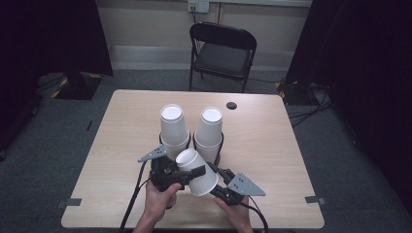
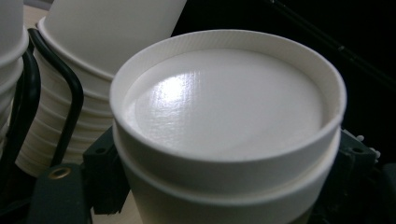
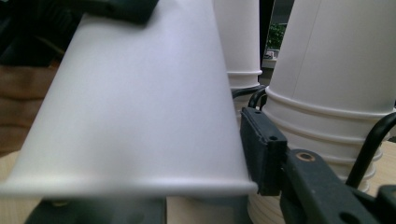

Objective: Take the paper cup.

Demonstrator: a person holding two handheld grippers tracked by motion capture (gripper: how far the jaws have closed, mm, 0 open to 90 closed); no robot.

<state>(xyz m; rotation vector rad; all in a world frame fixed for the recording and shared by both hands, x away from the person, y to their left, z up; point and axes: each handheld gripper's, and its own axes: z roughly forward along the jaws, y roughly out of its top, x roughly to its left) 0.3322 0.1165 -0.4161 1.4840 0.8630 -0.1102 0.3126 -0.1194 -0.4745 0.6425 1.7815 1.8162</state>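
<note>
Hand-held grippers on white cup above wooden table, carpeted room.

Right gripper clamped on a white paper cup, upside down, tilted, rim at the jaws. One jaw pad presses the rim's right edge; the other sits under the rim, blurred. A dark block, probably the other gripper, touches the cup's top. Just right of the cup: an inverted cup stack in a black wire holder. Behind the cup: a second stack. Table below.
</note>
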